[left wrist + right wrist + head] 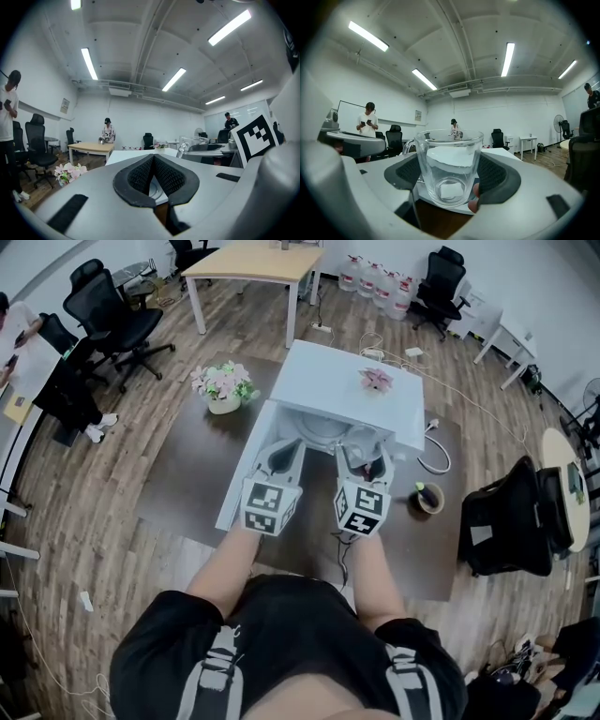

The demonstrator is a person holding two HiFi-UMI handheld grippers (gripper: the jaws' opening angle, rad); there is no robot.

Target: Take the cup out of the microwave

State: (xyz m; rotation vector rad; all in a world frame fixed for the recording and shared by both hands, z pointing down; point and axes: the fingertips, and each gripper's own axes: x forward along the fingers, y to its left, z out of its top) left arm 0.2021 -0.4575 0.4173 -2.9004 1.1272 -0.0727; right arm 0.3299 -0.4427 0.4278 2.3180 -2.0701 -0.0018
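A clear glass cup (449,166) with a handle stands upright between the dark pads of my right gripper (450,176), which is shut on it. In the head view the cup (364,442) hangs just in front of the white microwave (347,395), outside its opening. The microwave door (246,470) stands open to the left, and the glass turntable (322,427) shows inside. My left gripper (281,460) is beside the right one, at the open door. Its pads (140,176) meet at the tips with nothing between them.
The microwave sits on a dark table (187,474). A pot of pink flowers (223,388) stands at its left, a small cup (429,498) and a white cable (437,457) at its right. A black chair (511,517) is close on the right. People stand farther off.
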